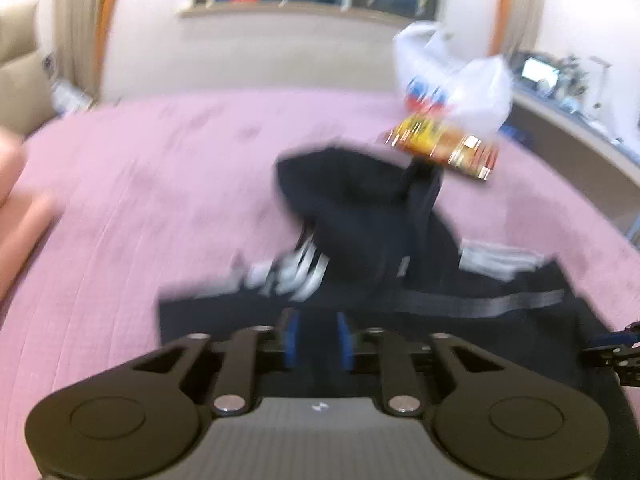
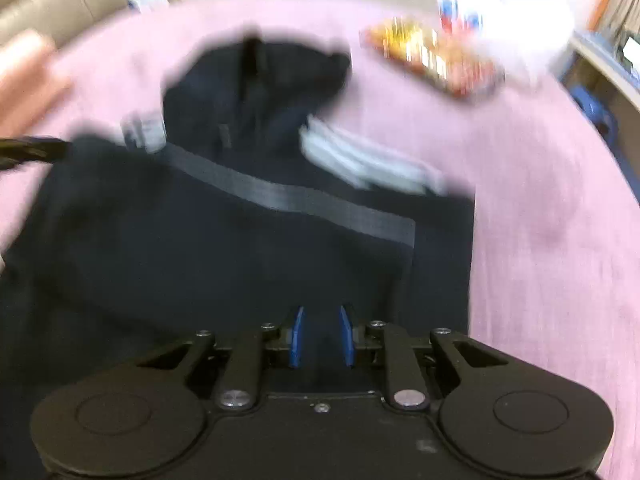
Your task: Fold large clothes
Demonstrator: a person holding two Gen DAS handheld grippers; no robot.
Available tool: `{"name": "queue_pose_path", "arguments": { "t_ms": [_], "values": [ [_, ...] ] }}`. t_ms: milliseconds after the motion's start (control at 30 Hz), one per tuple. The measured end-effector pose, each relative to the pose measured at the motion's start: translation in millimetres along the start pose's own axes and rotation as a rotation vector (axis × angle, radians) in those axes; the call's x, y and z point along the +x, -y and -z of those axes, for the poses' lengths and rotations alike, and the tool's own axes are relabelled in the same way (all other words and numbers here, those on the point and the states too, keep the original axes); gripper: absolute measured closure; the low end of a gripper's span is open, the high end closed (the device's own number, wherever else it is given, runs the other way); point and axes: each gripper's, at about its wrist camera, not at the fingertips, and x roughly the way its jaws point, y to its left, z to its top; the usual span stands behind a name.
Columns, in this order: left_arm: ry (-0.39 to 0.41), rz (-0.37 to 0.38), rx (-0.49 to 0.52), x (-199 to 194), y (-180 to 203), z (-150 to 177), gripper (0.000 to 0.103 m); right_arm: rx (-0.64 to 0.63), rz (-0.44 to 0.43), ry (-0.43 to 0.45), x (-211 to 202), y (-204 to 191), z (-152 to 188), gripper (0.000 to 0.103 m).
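Observation:
A dark navy hooded garment [image 1: 360, 216] with a grey band and white sleeve stripes lies on a pink bedspread [image 1: 140, 200], its hood bunched up at the far end. My left gripper [image 1: 317, 336] hovers over the near hem with its blue pads apart, and only the cloth below shows in the gap. In the right wrist view the garment [image 2: 240, 240] spreads flat and wide. My right gripper [image 2: 321, 334] is over its near edge, open, with nothing pinched. Both views are motion-blurred. The left gripper's tip [image 2: 32, 150] shows at the garment's left corner.
A yellow-red snack packet [image 1: 444, 152] and a white plastic bag [image 1: 452, 80] lie on the bed beyond the hood. A cluttered desk [image 1: 580, 128] runs along the right, with a beige sofa [image 1: 16, 68] at the left. A person's hand [image 2: 24, 76] is at the left edge.

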Motion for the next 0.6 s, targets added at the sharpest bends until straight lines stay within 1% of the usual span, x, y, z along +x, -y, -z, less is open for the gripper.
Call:
{"name": "queue_pose_path", "arguments": {
  "t_ms": [33, 67, 100, 133, 167, 200, 267, 300, 333, 367, 433, 467, 500, 533, 567, 600],
  "values": [
    [0.028, 0.014, 0.014, 11, 6, -18, 0.056, 0.006, -0.012, 0.055, -5, 2, -15, 0.074],
    [0.047, 0.022, 0.023, 24, 10, -37, 0.044, 0.019, -0.024, 0.103, -6, 6, -29, 0.068],
    [0.062, 0.035, 0.026, 39, 14, -53, 0.036, 0.045, -0.044, 0.157, -3, 10, -46, 0.065],
    [0.075, 0.05, 0.024, 57, 16, -69, 0.033, 0.07, -0.062, 0.201, 4, 14, -61, 0.062],
    [0.076, 0.042, 0.013, 77, 18, -83, 0.032, 0.095, -0.077, 0.24, 16, 18, -77, 0.061],
    [0.066, 0.029, -0.006, 99, 18, -95, 0.032, 0.123, -0.083, 0.258, 30, 23, -90, 0.061],
    [0.039, 0.026, -0.023, 143, 18, -115, 0.032, 0.185, -0.11, 0.267, 56, 29, -108, 0.06],
    [0.024, 0.005, -0.027, 162, 18, -122, 0.032, 0.216, -0.13, 0.271, 70, 32, -117, 0.059],
    [0.006, -0.016, -0.022, 180, 19, -126, 0.032, 0.235, -0.135, 0.271, 81, 33, -122, 0.054],
    [-0.017, -0.032, -0.013, 197, 20, -129, 0.033, 0.251, -0.135, 0.262, 93, 35, -127, 0.052],
    [-0.067, -0.075, -0.008, 227, 22, -131, 0.039, 0.274, -0.147, 0.243, 110, 38, -136, 0.052],
    [-0.09, -0.096, 0.004, 240, 23, -131, 0.049, 0.283, -0.155, 0.233, 118, 41, -140, 0.052],
    [-0.112, -0.122, 0.023, 251, 24, -131, 0.069, 0.297, -0.162, 0.22, 127, 42, -144, 0.052],
    [-0.124, -0.138, 0.032, 258, 23, -129, 0.082, 0.312, -0.168, 0.209, 134, 42, -146, 0.049],
    [-0.13, -0.139, 0.03, 261, 20, -127, 0.093, 0.334, -0.171, 0.196, 142, 42, -151, 0.043],
    [-0.116, -0.12, 0.018, 259, 14, -125, 0.094, 0.357, -0.181, 0.187, 147, 43, -154, 0.038]
  ]
}}
